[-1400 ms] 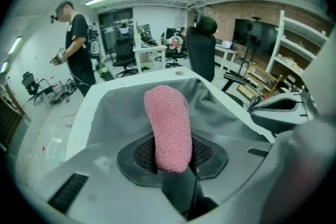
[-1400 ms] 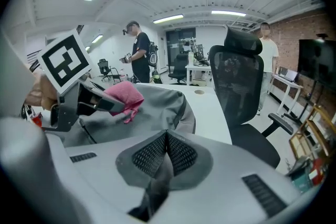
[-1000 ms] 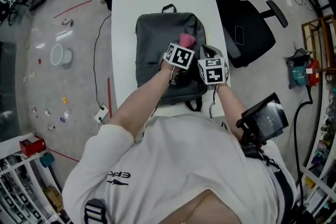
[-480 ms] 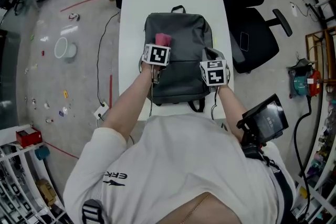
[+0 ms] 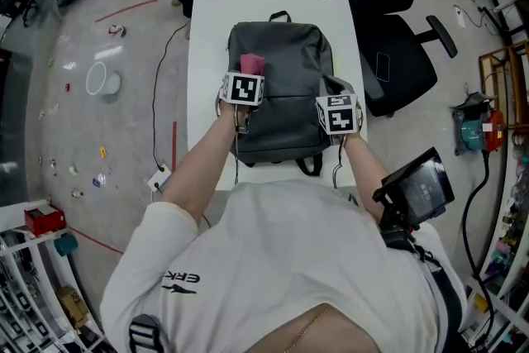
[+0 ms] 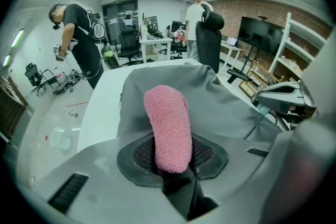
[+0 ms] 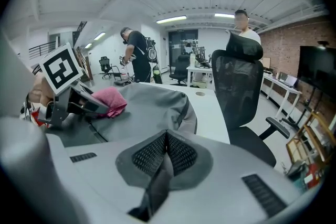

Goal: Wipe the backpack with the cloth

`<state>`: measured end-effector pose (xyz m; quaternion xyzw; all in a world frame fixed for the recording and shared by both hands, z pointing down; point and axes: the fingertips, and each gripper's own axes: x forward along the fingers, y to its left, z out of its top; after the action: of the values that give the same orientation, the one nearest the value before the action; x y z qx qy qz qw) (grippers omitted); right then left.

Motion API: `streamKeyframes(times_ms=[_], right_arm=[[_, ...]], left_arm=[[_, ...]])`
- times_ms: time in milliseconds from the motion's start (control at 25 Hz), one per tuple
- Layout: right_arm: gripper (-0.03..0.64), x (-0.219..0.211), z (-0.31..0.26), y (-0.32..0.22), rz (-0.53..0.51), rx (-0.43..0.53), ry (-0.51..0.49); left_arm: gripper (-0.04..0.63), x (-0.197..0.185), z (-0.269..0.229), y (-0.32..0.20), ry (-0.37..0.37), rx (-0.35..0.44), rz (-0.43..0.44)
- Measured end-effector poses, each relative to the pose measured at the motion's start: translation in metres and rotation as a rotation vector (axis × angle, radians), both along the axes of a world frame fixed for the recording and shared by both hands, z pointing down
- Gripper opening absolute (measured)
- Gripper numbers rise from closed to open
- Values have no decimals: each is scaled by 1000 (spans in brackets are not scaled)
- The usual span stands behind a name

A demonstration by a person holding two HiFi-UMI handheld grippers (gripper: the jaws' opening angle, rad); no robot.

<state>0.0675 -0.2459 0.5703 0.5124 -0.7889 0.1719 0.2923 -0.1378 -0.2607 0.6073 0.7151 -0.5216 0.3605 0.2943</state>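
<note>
A grey backpack [image 5: 285, 107] lies flat on the white table [image 5: 207, 37]. My left gripper [image 5: 250, 73] is over the upper left part of the backpack, shut on a rolled pink cloth [image 5: 252, 64]. In the left gripper view the cloth [image 6: 168, 126] sticks out forward between the pads of that gripper [image 6: 170, 153], resting over the backpack [image 6: 220, 102]. My right gripper [image 5: 329, 85] sits at the backpack's right edge. In its own view the right gripper [image 7: 165, 148] has its pads pressed together with nothing visible between them. The left gripper [image 7: 68, 98] and cloth [image 7: 107, 99] show at that view's left.
A black office chair [image 5: 388, 21] stands close to the table's right side. A cable [image 5: 157, 87] runs along the floor on the left, near a white cup [image 5: 99, 81]. Two people [image 6: 79, 39] stand beyond the table's far end.
My left gripper has carried the cloth from the right of the backpack's middle across to its left part. The right gripper has stayed at the right edge.
</note>
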Motion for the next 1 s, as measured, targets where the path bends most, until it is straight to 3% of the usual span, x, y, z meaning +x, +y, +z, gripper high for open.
streamKeyframes(times_ms=[80,280,440,640,800,1000], right_arm=[[3,6,0,-2,16,4,0],[3,26,2,-2,53,1,3],[3,36,2,3,70,2,7],[3,38,3,9,70,0,11],[3,31,5,5,47,0,20],[3,18,11,5,23,-9,17]], left_arm=[[95,20,-5,6,9,-19,56],[95,125,-3,28,170,-96,307],[95,166,1,43,185,-130,409],[95,148,9,41,134,-131,378],[95,91,10,27,-17,-79,307],[95,28,12,25,-75,-54,218]])
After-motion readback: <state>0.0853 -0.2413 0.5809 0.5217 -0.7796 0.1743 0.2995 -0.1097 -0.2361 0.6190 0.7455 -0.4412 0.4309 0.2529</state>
